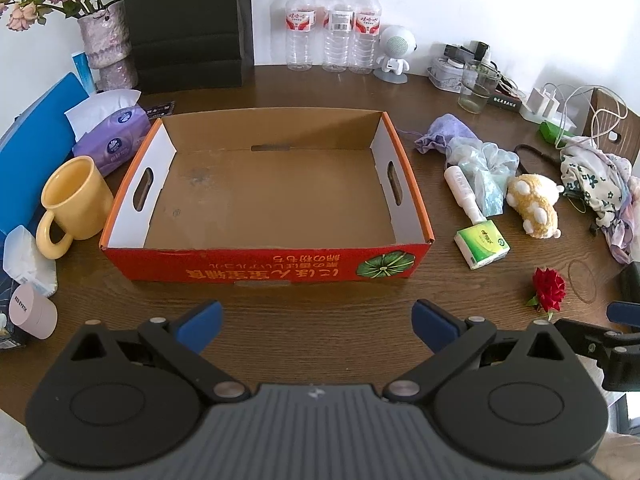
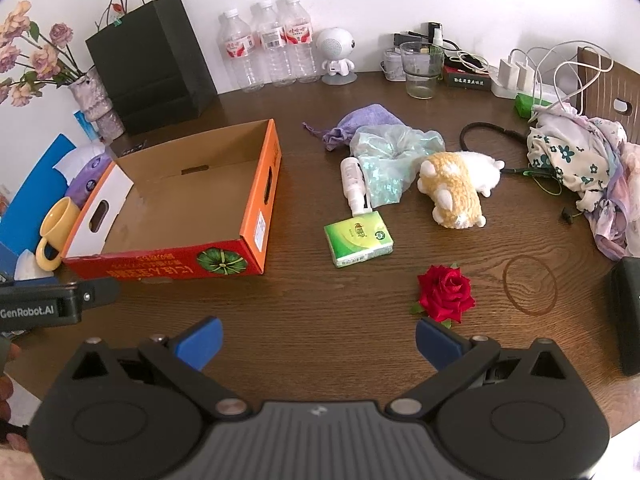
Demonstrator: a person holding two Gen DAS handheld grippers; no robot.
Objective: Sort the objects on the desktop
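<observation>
An empty orange cardboard box point(image 1: 264, 268) point(image 2: 256, 236) sits on the brown table, straight ahead of my left gripper point(image 1: 318, 326), which is open and holds nothing. To the box's right lie a green tissue pack point(image 1: 482, 247) point(image 2: 358, 239), a white bottle point(image 1: 464, 192) point(image 2: 354, 184), a yellow plush toy point(image 1: 532, 204) point(image 2: 456, 188), a red rose point(image 1: 549, 286) point(image 2: 446, 292), a purple pouch point(image 2: 360, 122) and a crumpled plastic bag point(image 2: 390, 156). My right gripper point(image 2: 318, 340) is open and empty, its right finger just below the rose.
A yellow mug point(image 1: 76, 200), purple tissue pack point(image 1: 112, 140) and pink jar point(image 1: 32, 312) stand left of the box. Water bottles point(image 1: 332, 28), a black bag point(image 2: 148, 64), a white robot figure point(image 2: 338, 54), a glass point(image 2: 420, 70), chargers and floral cloth point(image 2: 576, 152) line the back and right.
</observation>
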